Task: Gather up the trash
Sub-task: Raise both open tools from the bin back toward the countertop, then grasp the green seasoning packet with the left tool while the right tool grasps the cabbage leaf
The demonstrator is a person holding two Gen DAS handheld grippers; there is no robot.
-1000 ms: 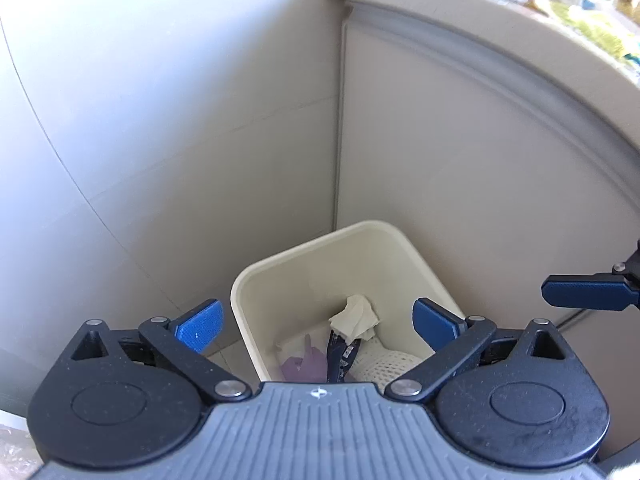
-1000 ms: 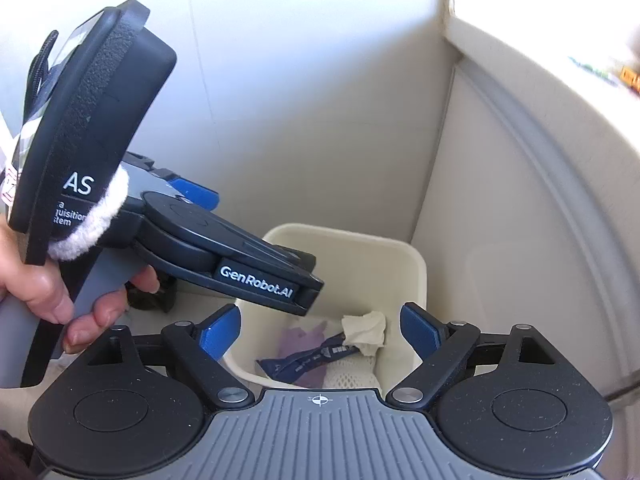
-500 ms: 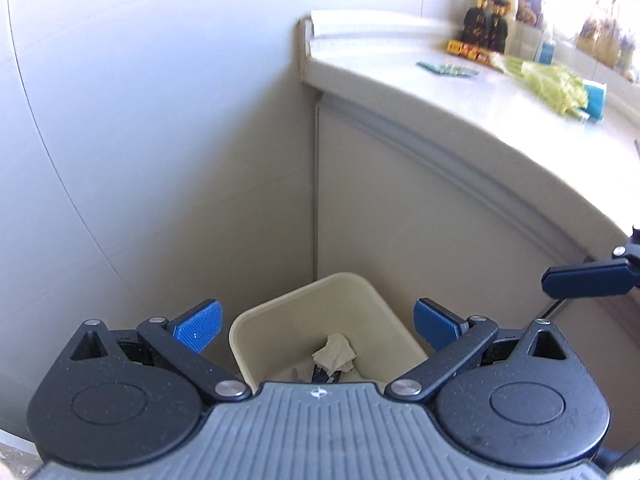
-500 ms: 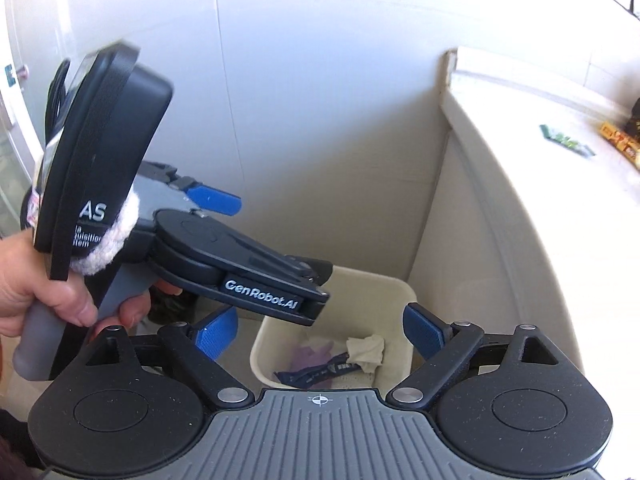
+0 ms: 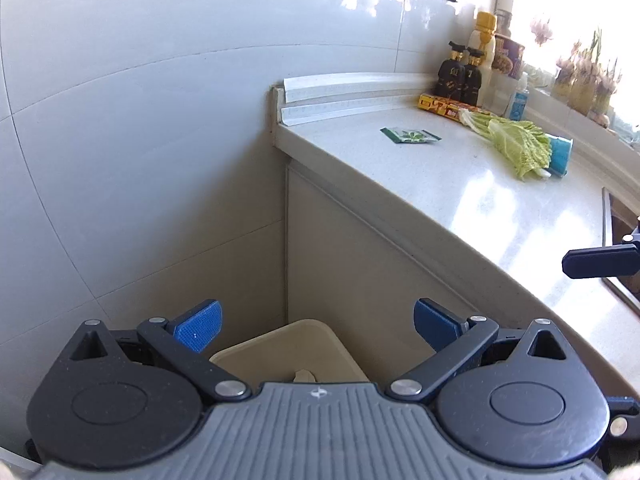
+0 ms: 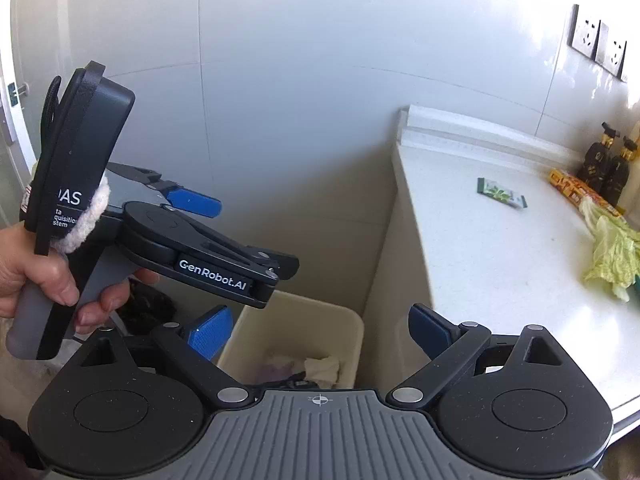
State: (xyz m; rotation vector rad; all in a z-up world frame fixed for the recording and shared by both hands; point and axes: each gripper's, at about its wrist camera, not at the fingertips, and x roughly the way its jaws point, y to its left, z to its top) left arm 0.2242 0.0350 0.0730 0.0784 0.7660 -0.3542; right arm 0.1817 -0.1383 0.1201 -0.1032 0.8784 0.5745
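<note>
Both grippers are seen with jaws spread wide and nothing between them: the left gripper (image 5: 316,326) is pointed at the corner below a kitchen worktop, and the right gripper (image 6: 320,330) has just been opening further, its blue pads clear of everything. 1 cream waste bin (image 6: 320,320) is tucked on the floor into the corner between the tiled wall (image 6: 300,80) and the cabinet side; inside it a crumpled white tissue (image 6: 322,368), a pale purple scrap (image 6: 276,370) and a dark strip can be made out, while from the left wrist view only the bin's rim (image 5: 280,340) and a tip of the tissue are seen. 1 green wrapper (image 5: 410,135) is left lying flat on the white worktop (image 5: 460,184), well apart from the bin. Further along the worktop 1 head of leafy cabbage (image 5: 516,142), 1 yellow-and-red box (image 5: 444,106), 2 dark bottles with gold caps (image 5: 460,76) and 1 blue sponge (image 5: 560,156) are grouped near the wall, with several more containers behind them that cannot be counted for glare. 2 wall sockets (image 6: 598,44) are mounted above. 1 hand (image 6: 44,280) is wrapped around the left gripper's grey handle in the right wrist view
</note>
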